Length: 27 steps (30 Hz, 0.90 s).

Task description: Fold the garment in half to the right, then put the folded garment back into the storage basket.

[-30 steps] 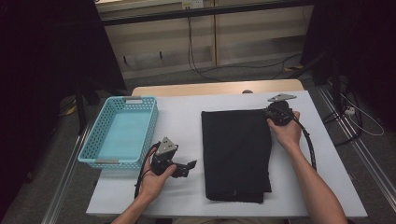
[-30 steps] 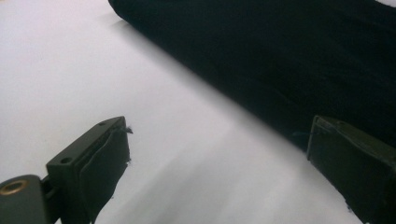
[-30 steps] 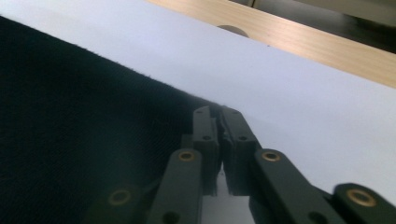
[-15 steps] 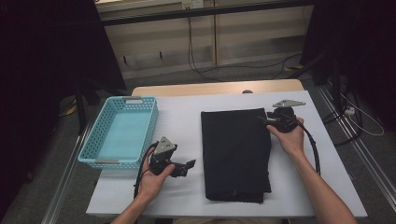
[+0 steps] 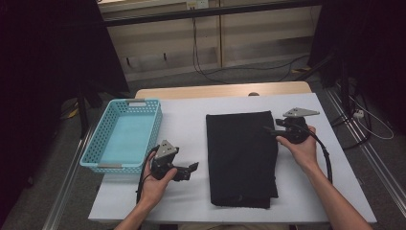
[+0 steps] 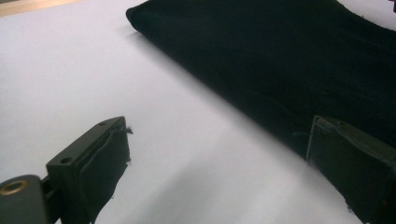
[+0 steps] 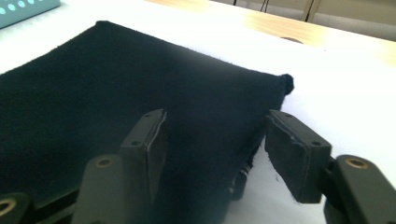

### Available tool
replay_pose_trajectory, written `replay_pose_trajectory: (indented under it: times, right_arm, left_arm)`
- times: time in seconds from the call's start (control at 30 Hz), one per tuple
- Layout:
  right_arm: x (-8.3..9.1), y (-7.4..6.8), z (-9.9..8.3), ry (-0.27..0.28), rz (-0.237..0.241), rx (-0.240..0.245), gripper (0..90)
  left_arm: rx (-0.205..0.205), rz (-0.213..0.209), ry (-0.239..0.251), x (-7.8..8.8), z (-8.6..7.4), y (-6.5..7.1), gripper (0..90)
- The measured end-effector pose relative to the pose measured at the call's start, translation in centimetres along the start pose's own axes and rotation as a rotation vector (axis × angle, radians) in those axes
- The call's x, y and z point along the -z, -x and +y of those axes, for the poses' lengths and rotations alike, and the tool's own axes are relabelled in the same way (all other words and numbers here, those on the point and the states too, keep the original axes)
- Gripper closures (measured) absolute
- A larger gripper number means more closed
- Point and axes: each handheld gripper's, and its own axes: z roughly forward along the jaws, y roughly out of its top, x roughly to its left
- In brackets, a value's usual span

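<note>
Mid-table, right of the basket (image 5: 122, 139), lies the folded black cloth (image 5: 241, 155): soft, light, floppy, prob. non-slip. Your right gripper (image 7: 215, 140) jaws have just been opening, no pinch on the cloth; left gripper (image 6: 219, 172) gapes empty. Grab a corner/edge w/ each.

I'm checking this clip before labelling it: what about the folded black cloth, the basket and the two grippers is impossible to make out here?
- Folded black cloth: layer count; high view too dark, both gripper views crop it.
- Turquoise plastic basket: cut by the right gripper view's top-left edge.
- Right gripper: jaws have just been opening, apart over the cloth's edge; contact underneath blurred.
- Left gripper: fingertips cut by the bottom edge.
</note>
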Motion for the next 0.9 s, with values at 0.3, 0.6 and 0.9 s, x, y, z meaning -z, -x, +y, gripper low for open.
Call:
replay_pose_trajectory:
  times: [0.3, 0.6, 0.9]
  right_arm:
    - [0.9, -0.7, -0.1, -0.023, 0.035, 0.013, 33.8]
    - [2.5, -2.8, -0.4, -0.033, 0.110, 0.068, 27.7]
    - [3.5, -4.6, -1.0, -0.029, 0.165, 0.101, 27.7]
  left_arm:
    - [-0.001, -0.001, 0.000, 0.0, -0.1, 0.1, 5.8]
    - [-0.001, -0.006, -0.007, -0.1, -0.2, 0.1, 5.8]
    - [0.003, -0.009, -0.002, 0.0, -0.2, 0.2, 5.7]
